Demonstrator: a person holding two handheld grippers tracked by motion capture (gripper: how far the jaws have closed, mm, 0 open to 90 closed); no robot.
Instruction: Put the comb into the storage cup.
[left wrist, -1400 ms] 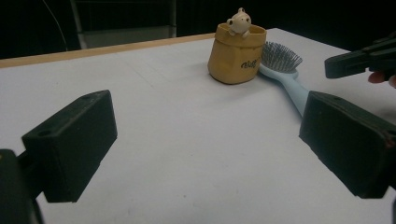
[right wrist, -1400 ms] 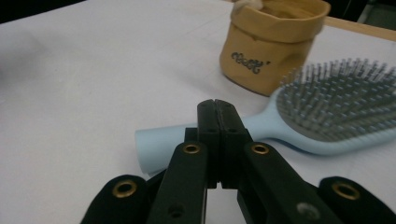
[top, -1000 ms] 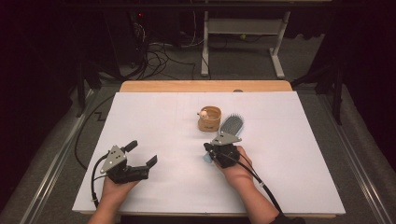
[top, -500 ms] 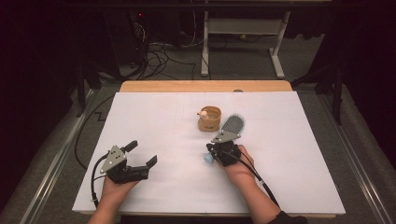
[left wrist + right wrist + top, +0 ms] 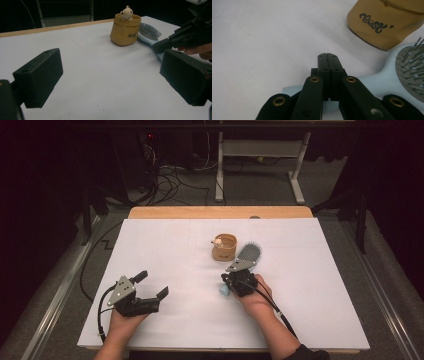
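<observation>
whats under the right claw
The light blue handle of the hairbrush lies on the table under the shut right claw. The claw covers the handle's middle.

One legible text was found: the word "best", followed by a small apostrophe-like mark, in dark script lettering on the side wall of the tan pouch-shaped holder [image 5: 384,22]. In the left gripper view the same dark lettering showed on the holder's front, too small to be read there.
</observation>
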